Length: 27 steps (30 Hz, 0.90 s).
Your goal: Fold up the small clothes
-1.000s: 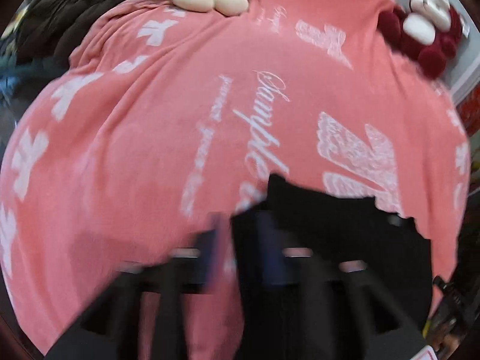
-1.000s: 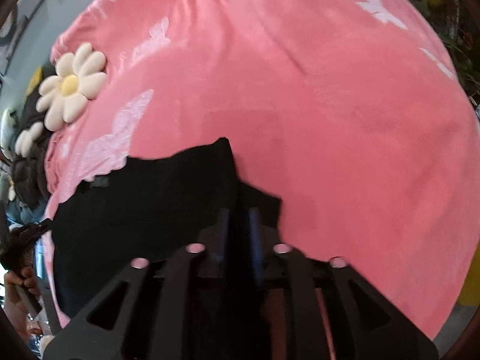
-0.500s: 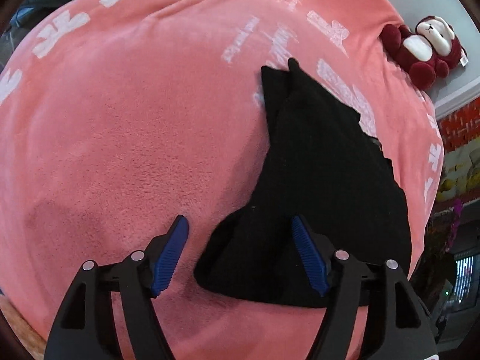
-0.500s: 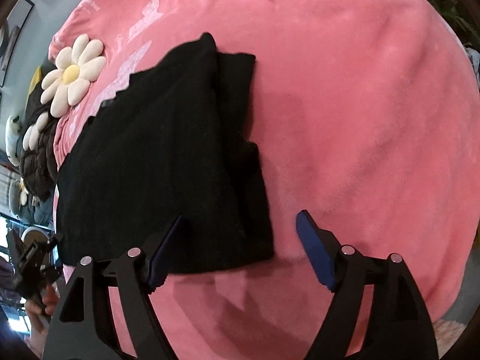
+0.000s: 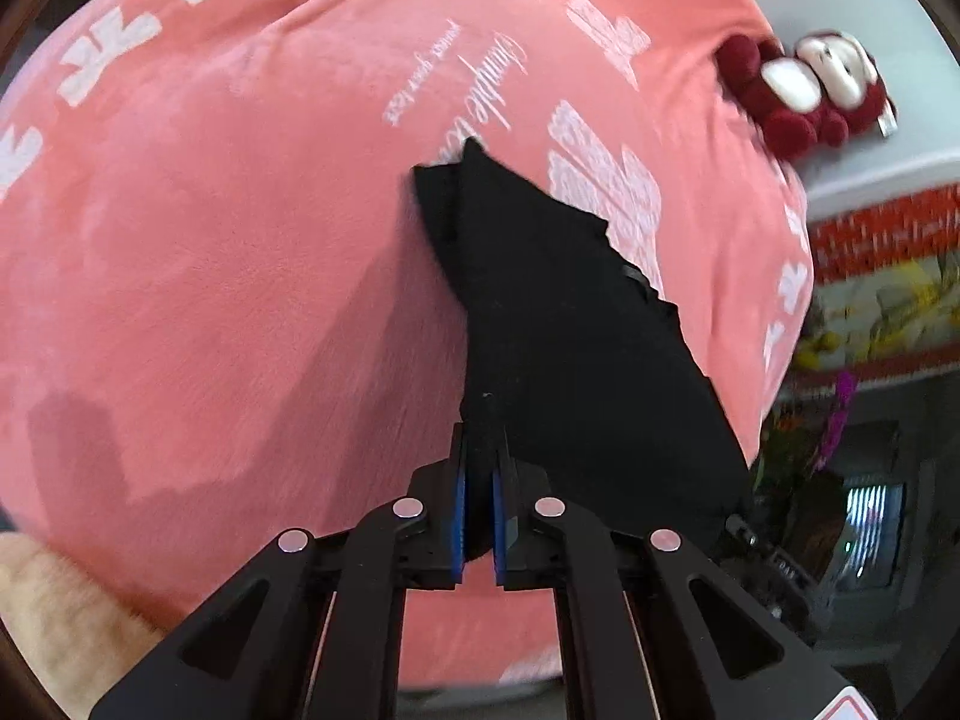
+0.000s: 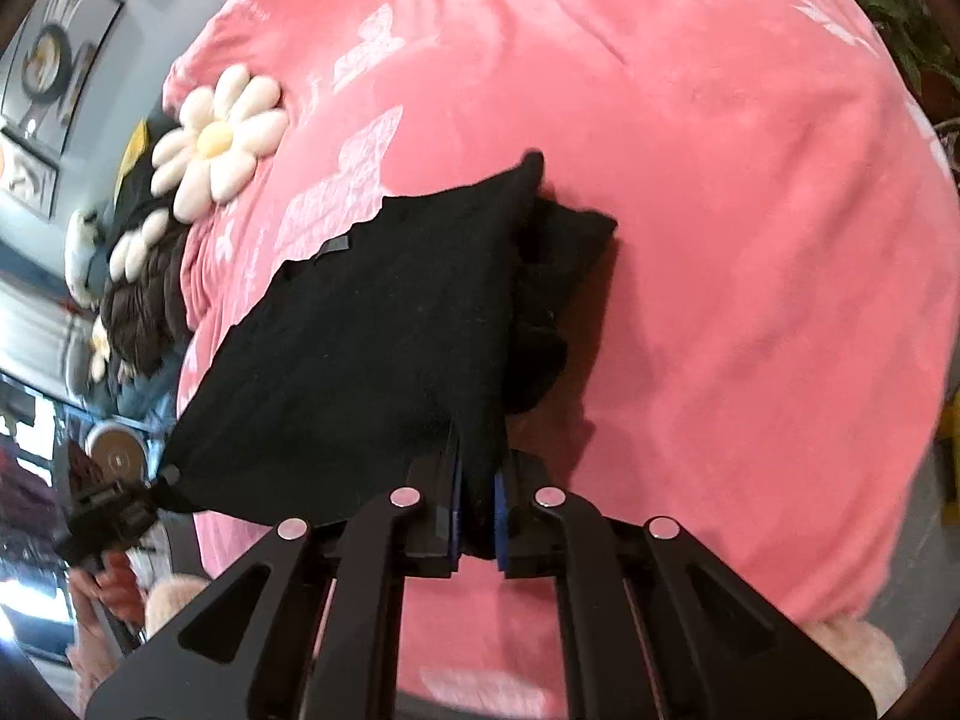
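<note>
Black knit garment (image 5: pixel 576 324) lying folded on the pink fleece blanket (image 5: pixel 210 252), its near edge now being pinched at both corners. Half a second ago gaping wide around the cloth; now having just closed, left gripper (image 5: pixel 478 462) and right gripper (image 6: pixel 478 468) both clamping fabric between blue pads. Showing only in the left view: red plush toy (image 5: pixel 804 96) at 2 o'clock. Showing only in the right view: daisy cushion (image 6: pixel 219 141) at 10 o'clock, framed pictures (image 6: pixel 48 54) hanging on a grey wall beyond.
</note>
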Tool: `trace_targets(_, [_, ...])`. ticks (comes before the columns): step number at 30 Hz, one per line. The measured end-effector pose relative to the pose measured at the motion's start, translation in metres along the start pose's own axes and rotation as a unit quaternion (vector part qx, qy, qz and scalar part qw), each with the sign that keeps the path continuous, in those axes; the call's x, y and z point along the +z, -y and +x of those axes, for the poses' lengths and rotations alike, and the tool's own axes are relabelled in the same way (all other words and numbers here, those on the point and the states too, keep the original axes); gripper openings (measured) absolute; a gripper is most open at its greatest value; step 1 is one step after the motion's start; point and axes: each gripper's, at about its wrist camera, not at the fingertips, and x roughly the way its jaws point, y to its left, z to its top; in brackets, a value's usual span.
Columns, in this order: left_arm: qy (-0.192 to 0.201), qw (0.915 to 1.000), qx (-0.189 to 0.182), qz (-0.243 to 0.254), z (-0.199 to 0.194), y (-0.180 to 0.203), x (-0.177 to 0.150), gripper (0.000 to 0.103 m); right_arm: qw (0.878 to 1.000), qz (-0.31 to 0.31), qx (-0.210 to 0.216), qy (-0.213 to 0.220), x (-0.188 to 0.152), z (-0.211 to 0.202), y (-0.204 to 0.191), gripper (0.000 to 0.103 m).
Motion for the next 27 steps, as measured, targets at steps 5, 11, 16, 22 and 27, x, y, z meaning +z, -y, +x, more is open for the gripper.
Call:
trace_targets(5, [-0.045, 0.9978, 0.048, 0.003, 0.008, -0.023, -0.04, 0.005, 0.995, 0.008, -0.061, -0.08, -0.048, 0.026, 0.028, 0.005])
trace_targets(11, [-0.036, 0.9856, 0.163, 0.024, 0.024, -0.032, -0.071, 0.004, 0.988, -0.015, -0.155, -0.022, -0.045, -0.002, 0.011, 0.008])
trace_targets(16, [0.06, 0.9811, 0.154, 0.101, -0.003, 0.029, -0.043, 0.038, 0.993, -0.082, -0.083, 0.033, -0.024, -0.011, -0.045, 0.008])
trace_targets(22, [0.076, 0.9626, 0.181, 0.186, 0.057, 0.077, -0.019, 0.047, 0.988, -0.113, -0.106, 0.006, 0.008, 0.075, -0.06, 0.008])
trace_targets(27, [0.02, 0.961, 0.217, 0.17, 0.107, 0.05, -0.018, 0.047, 0.991, -0.076, -0.113, 0.009, 0.015, 0.073, -0.052, 0.011])
